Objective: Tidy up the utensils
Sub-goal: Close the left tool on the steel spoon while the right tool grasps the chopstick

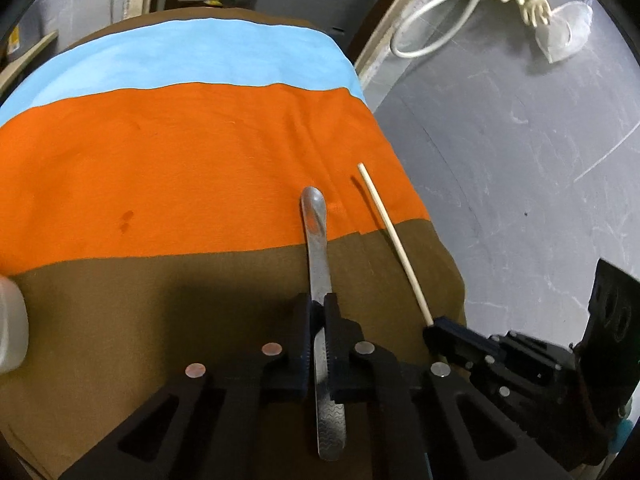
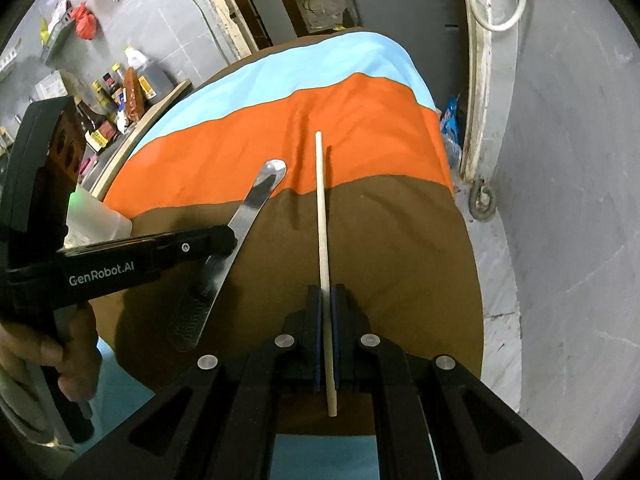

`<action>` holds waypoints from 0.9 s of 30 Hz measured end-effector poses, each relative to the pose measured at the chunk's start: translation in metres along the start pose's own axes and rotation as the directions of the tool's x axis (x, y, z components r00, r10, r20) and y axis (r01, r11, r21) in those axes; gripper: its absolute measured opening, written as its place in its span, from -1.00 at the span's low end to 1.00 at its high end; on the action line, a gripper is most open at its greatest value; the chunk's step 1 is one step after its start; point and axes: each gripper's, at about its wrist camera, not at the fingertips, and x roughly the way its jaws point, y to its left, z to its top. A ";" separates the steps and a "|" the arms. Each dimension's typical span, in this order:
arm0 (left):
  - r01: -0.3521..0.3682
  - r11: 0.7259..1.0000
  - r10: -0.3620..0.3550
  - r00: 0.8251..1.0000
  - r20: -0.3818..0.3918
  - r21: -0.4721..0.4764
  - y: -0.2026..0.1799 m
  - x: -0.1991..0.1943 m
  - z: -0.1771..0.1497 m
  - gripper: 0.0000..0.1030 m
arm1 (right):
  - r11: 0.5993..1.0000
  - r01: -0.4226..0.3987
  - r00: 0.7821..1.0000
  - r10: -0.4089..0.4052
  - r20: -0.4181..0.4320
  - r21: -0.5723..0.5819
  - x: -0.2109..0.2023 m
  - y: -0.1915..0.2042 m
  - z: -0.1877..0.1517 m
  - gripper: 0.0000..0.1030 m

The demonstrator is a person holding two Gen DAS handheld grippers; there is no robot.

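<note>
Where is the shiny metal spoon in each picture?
Left wrist view: the spoon is low in the middle, clamped in the left gripper, bowl pointing up the picture.
Right wrist view: the spoon is left of centre, slanting, held by the left gripper.
Shared landmark: the wooden chopstick, lying just right of the spoon on the striped cloth.
</note>
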 end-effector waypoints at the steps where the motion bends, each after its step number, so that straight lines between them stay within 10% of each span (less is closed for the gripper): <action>1: 0.004 1.000 -0.004 1.000 0.002 -0.002 0.001 -0.001 -0.001 -0.93 | 1.000 -0.005 1.000 0.005 -0.004 0.005 -0.001 -0.001 -0.001 -0.93; 27: 0.043 0.999 -0.045 0.992 -0.114 -0.020 0.004 0.018 0.015 -0.95 | 0.996 -0.064 0.988 0.055 -0.142 -0.056 0.024 -0.004 0.031 -0.92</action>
